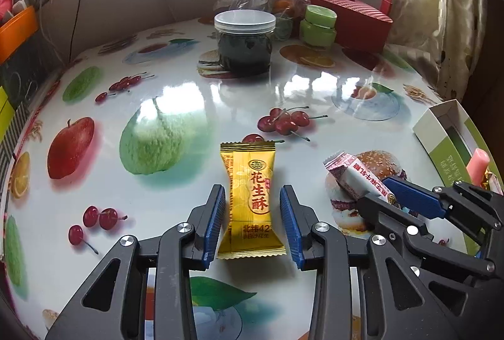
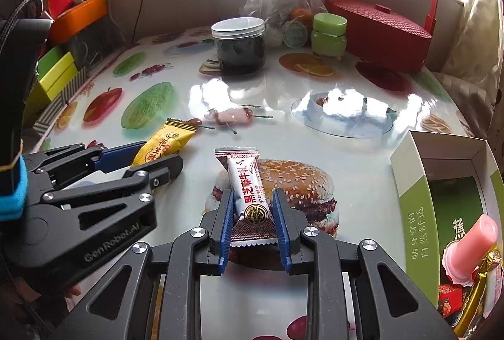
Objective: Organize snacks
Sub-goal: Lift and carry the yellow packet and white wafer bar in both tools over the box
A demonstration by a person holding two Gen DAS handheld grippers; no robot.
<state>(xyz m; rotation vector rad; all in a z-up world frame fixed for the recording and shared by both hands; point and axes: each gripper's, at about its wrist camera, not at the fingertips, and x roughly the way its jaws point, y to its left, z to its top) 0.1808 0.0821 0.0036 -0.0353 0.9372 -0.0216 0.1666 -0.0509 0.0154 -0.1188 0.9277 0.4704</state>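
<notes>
**Two snacks between the jaws, box partly filled**

Left gripper (image 1: 252,214) open around yellow foil peanut candy packet (image 1: 250,198), flat on glossy fruit-print table (image 1: 189,94). Right gripper (image 2: 253,223) closed on white-and-maroon sesame candy bar (image 2: 249,192). Green-and-white cardboard box (image 2: 419,214) already holding pink jelly cup (image 2: 469,248) and other wrappers. Both candies not yet boxed.

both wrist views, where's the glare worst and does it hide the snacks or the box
Left wrist view: window glare streaks the glossy table mid-scene, past the yellow candy, which stays sharp between the left gripper fingers. Right wrist view: glare pools beyond the white sesame bar held by the right gripper; windows blow out; the green-and-white box bends at the fisheye edge.
</notes>
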